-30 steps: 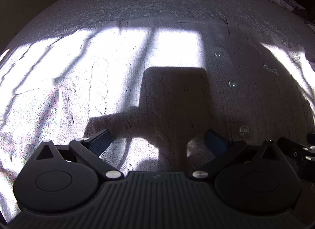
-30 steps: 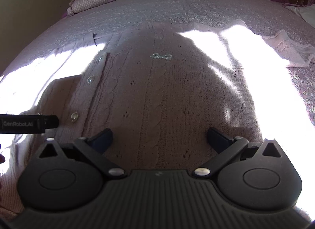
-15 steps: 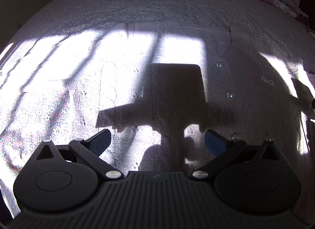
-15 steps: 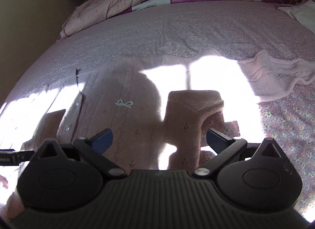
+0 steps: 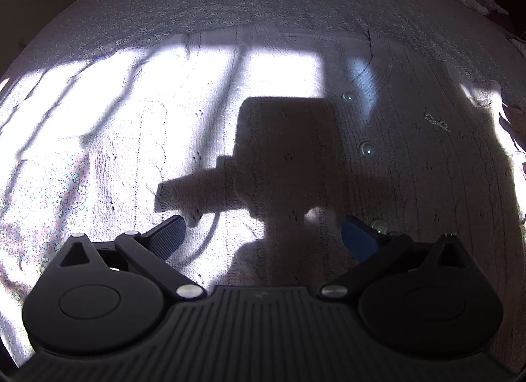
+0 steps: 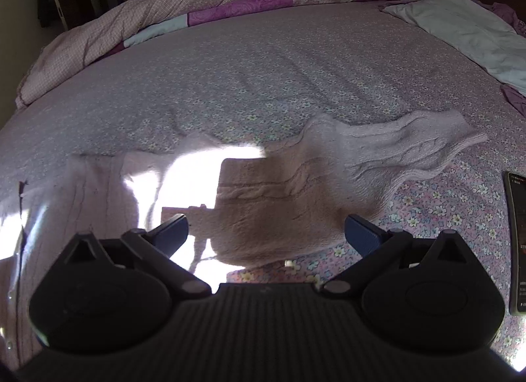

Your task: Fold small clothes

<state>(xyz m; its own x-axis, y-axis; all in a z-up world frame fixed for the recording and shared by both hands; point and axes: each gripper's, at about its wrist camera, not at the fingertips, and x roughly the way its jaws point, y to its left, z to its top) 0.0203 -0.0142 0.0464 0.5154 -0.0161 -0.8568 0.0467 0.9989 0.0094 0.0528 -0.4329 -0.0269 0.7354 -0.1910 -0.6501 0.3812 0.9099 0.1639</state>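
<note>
Lying flat on the bed [image 6: 263, 63], the pink cardigan [image 5: 411, 178] sits beneath the left hand-held gripper [image 5: 263, 234] and right hand-held gripper [image 6: 266, 230], both wide open, gripping nothing.

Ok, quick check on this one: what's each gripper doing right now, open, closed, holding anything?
Left gripper: open, holding nothing, above the pink cardigan.
Right gripper: open, holding nothing, above the cardigan's sleeve.

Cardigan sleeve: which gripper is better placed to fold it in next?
Likely the right gripper: open, with the spread sleeve just ahead of it. The left gripper, also open, faces the buttoned cardigan body.
</note>
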